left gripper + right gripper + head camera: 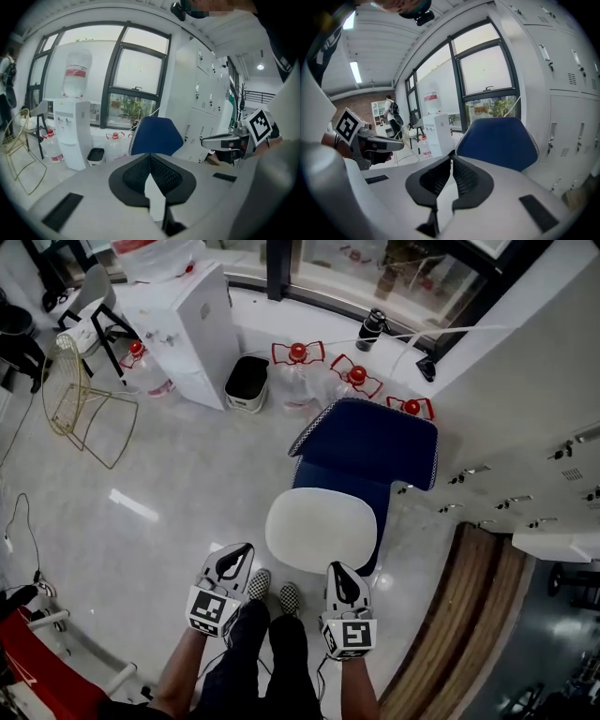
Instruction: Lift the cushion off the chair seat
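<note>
A white oval cushion (321, 529) lies on the seat of a blue chair (370, 442), which stands in front of me. My left gripper (234, 554) hangs just off the cushion's near left edge, its jaws shut and empty. On the other side, my right gripper (339, 570) hovers at the near right edge, also shut with nothing in it. Neither touches the cushion. In the left gripper view the closed left gripper (150, 156) points at the blue chair back (157, 136). The right gripper (452, 157) points at the same chair back (499, 140) in the right gripper view.
Behind the chair stand a white water dispenser (187, 324), a black-topped bin (247, 382) and water bottles with red handles (298, 357). A gold wire chair (80, 395) is at far left. White lockers (525, 474) and a wooden bench (459, 615) line the right. My checkered shoes (272, 592) are near the chair.
</note>
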Action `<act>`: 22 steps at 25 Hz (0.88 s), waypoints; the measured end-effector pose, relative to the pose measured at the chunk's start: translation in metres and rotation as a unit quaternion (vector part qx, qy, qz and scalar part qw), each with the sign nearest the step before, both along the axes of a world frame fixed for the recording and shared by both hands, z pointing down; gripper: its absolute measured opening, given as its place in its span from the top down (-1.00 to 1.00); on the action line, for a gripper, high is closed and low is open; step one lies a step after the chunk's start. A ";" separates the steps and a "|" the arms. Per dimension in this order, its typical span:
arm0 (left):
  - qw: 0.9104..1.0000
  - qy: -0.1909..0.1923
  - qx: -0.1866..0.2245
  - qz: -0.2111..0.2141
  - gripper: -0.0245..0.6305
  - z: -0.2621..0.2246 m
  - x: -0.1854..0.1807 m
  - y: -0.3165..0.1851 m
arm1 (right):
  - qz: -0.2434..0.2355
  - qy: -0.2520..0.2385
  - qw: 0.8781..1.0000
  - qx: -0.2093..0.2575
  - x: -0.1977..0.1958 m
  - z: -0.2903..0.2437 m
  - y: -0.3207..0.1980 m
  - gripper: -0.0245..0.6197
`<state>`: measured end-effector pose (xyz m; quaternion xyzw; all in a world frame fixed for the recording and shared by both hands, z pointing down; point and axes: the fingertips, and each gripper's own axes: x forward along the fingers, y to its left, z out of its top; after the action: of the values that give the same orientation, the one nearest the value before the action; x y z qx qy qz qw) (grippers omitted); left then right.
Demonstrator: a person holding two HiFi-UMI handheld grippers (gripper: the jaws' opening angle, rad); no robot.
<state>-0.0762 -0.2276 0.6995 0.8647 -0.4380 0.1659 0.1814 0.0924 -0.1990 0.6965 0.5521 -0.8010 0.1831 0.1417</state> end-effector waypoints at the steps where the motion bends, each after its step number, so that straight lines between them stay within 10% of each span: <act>1: 1.000 0.002 -0.007 0.000 0.87 0.013 0.000 -0.002 | 0.003 0.000 1.000 -0.005 0.001 0.013 -0.002 0.82; 22: 0.995 0.031 -0.091 -0.026 0.87 0.228 0.000 -0.018 | -0.013 0.004 0.998 -0.064 -0.016 0.204 -0.026 0.82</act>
<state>-0.0761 -0.2453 0.9279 0.8378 -0.4373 0.1733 0.2771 0.0767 -0.2253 0.9005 0.5321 -0.7942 0.2297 0.1825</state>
